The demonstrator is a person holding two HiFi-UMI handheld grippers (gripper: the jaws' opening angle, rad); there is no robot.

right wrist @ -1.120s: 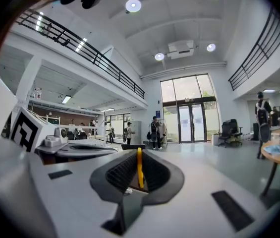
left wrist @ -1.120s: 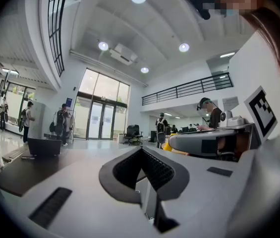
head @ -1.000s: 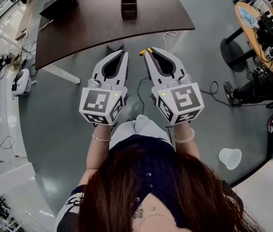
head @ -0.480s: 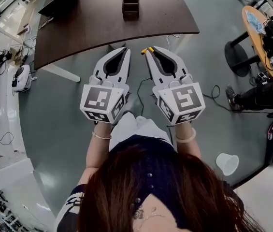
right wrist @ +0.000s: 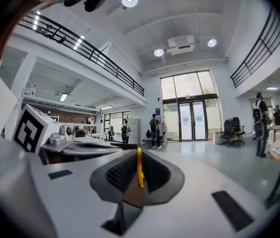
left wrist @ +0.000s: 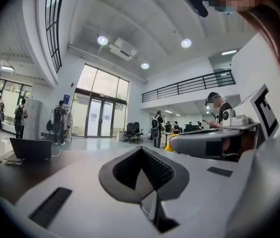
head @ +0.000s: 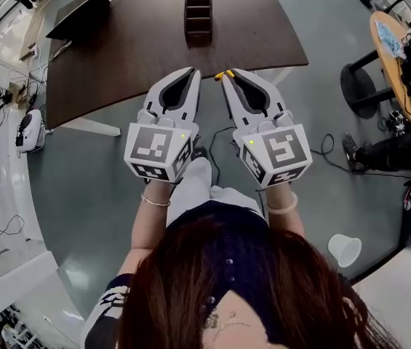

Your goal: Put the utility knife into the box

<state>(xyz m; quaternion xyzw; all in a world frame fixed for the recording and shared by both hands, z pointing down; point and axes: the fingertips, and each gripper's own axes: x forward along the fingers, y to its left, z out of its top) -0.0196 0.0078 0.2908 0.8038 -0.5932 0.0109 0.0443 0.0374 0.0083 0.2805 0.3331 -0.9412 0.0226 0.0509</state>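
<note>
Grips the knife (right wrist: 140, 169) between the right gripper's (head: 228, 78) closed jaws, yellow end poking past the tips. Carries nothing in the left gripper (head: 193, 72), jaws together, just beside. Calls, probably, for a forward reach, slightly leftward, to the box (head: 198, 20), well ahead on the table (head: 118, 57).

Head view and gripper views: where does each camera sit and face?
Head view: on the head, steeply down at left gripper, right gripper, table, box; hair shows.
Left gripper view: on that gripper, along its shut jaws toward glass doors; right gripper alongside.
Right gripper view: on that gripper, along jaws shut on the knife.
Both gripper views share the glass doors.
</note>
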